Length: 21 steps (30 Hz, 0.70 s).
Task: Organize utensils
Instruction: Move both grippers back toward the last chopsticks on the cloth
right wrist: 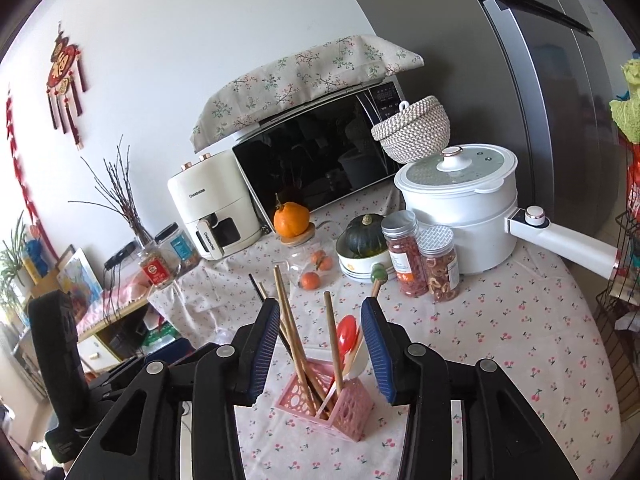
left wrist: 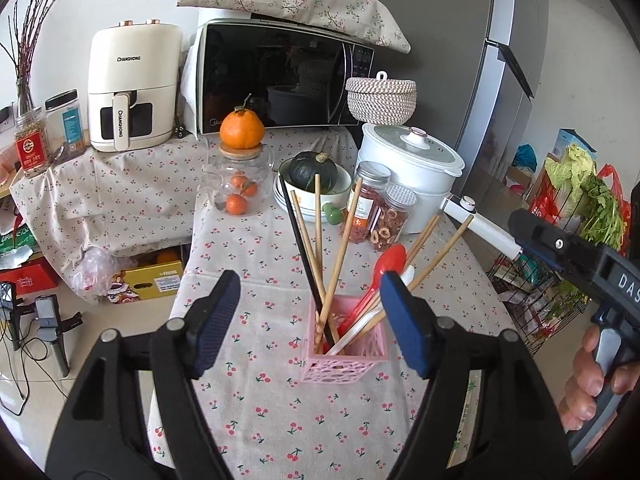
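Pink holder (left wrist: 344, 344) on the cherry-print surface (left wrist: 280, 420) already has the chopsticks (left wrist: 320, 256) and red spoon (left wrist: 382, 276) in it, both tools (left wrist: 310, 324) (right wrist: 320, 354) gape empty, so looks basically done.

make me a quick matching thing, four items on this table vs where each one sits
Things:
1. big orange
2. dark green squash
3. red spoon
4. woven basket

Places:
a. in the pink holder
b. on the glass jar's wooden lid
c. in front of the microwave
d. in the white bowl

Pairs: 1-b, 2-d, 3-a, 4-c
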Each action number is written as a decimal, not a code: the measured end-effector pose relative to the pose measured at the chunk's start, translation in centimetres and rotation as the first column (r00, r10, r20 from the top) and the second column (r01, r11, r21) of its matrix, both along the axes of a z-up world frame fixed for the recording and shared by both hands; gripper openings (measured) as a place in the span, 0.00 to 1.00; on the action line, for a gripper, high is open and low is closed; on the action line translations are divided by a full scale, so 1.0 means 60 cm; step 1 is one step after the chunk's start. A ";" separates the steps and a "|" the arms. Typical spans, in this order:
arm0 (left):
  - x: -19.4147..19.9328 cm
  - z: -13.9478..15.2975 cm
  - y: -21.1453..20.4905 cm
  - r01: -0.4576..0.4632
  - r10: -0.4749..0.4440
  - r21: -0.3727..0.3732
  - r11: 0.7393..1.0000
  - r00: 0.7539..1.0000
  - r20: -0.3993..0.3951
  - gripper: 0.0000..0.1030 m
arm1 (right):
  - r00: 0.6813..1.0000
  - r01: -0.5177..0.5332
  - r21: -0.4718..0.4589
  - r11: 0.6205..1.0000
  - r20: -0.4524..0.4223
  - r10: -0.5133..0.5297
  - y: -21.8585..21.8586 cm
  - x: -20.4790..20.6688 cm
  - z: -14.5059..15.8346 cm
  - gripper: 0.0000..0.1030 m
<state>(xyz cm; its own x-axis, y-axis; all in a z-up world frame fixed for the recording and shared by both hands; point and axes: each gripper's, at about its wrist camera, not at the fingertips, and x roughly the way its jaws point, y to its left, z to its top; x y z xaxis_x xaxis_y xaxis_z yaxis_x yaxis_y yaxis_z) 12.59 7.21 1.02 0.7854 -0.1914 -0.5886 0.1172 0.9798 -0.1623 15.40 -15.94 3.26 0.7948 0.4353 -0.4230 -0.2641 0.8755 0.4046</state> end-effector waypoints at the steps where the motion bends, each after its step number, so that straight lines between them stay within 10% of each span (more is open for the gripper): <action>1: -0.003 -0.004 0.002 -0.002 0.002 0.001 1.000 1.000 -0.016 0.76 | 1.000 0.004 -0.003 1.000 -0.005 -0.004 -0.009 -0.004 0.002 0.50; 9: -0.026 -0.053 -0.001 0.008 -0.004 0.017 1.000 0.983 -0.185 0.89 | 0.990 0.066 -0.084 0.994 -0.119 -0.076 -0.083 -0.035 -0.026 0.73; 21: -0.034 -0.105 -0.071 0.049 -0.025 0.063 0.997 0.941 -0.339 0.95 | 0.896 0.116 -0.229 0.966 -0.395 -0.201 -0.175 -0.070 -0.123 0.81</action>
<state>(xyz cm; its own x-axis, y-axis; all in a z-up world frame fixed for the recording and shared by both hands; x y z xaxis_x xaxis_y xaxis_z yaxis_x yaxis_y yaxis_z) 10.56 2.97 -5.30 0.5317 -0.1658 -0.8305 0.1038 0.9860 -0.1304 11.18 -26.47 -4.14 0.5820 0.1932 -0.7899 0.0377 0.9639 0.2635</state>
